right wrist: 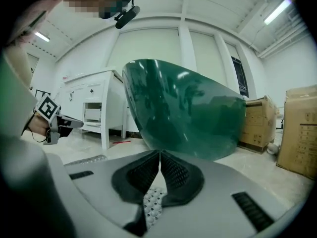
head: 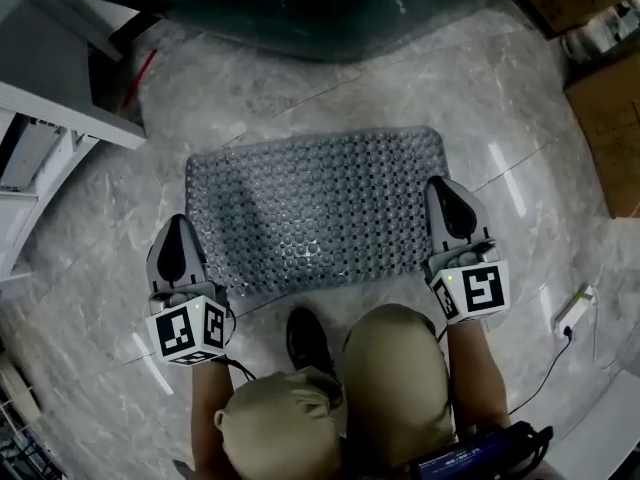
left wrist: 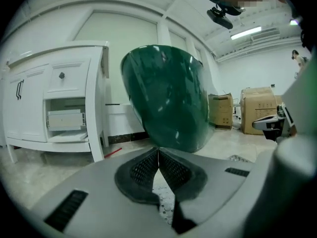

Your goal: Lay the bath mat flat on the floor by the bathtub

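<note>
At the flat bath mat's (head: 320, 208) near-left corner I hold the left gripper (head: 177, 225), jaws closed on nothing; the right gripper (head: 438, 184), likewise closed, sits at its right edge; the bathtub (head: 330, 13) stands beyond.

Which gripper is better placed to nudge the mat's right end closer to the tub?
Right, probably. The right gripper lies over the bath mat's right edge, jaws together, facing the bathtub. The left gripper is at the near left corner, a full mat away.

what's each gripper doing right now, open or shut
Left gripper: closed on the left edge of the bath mat.
Right gripper: closed on the bath mat's right edge.
</note>
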`<state>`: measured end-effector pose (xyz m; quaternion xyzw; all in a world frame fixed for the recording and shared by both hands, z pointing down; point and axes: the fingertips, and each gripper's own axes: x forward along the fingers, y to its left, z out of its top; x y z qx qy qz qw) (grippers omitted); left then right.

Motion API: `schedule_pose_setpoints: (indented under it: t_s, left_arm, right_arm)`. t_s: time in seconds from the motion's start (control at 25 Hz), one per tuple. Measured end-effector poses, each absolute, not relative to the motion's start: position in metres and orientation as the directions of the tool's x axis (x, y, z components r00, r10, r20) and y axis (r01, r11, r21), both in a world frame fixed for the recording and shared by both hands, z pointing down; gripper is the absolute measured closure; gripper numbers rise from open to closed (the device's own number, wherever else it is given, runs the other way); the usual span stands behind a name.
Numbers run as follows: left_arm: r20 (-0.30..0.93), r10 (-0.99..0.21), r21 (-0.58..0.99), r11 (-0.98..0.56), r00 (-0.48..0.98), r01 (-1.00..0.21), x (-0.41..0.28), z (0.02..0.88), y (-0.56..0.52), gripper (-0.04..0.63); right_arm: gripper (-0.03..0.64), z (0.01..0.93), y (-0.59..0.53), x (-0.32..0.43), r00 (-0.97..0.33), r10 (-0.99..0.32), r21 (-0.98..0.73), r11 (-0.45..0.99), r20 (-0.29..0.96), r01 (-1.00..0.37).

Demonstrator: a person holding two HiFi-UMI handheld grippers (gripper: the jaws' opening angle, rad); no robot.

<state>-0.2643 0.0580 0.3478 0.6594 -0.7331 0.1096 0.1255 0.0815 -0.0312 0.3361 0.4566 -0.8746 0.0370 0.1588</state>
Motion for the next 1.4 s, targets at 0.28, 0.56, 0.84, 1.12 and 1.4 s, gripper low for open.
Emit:
schedule_pose_setpoints:
  t_s: [0.28, 0.56, 0.84, 1.12, 1.4]
  left_arm:
    - [0.309, -0.950, -0.025, 0.044, -0.050, -0.999, -0.235, 0.317, 0.060, 0.568]
    - [0.314, -0.947, -0.061, 0.046, -0.063, -0.997, -0.227, 0.317, 0.067, 0.569]
    - [0.315, -0.947, -0.049, 0.049, -0.062, -0.998, -0.223, 0.318, 0.066, 0.568]
    - [0.321, -0.945, -0.046, 0.050, -0.062, -0.998, -0.223, 0.322, 0.067, 0.568]
    - [0.314, -0.947, -0.033, 0.057, -0.065, -0.998, -0.226, 0.320, 0.064, 0.568]
  right_arm:
    - [0.595, 0.308, -0.012, 0.094, -0.543, -0.798, 0.088, 0.580, 0.261, -0.810]
    - [0.598, 0.304, -0.009, 0.092, -0.548, -0.792, 0.114, 0.592, 0.270, -0.798]
    - [0.600, 0.293, -0.016, 0.090, -0.553, -0.794, 0.113, 0.592, 0.253, -0.798]
    - [0.600, 0.283, -0.017, 0.083, -0.566, -0.791, 0.128, 0.602, 0.233, -0.788]
    - [0.600, 0.278, -0.016, 0.084, -0.564, -0.793, 0.140, 0.600, 0.229, -0.787]
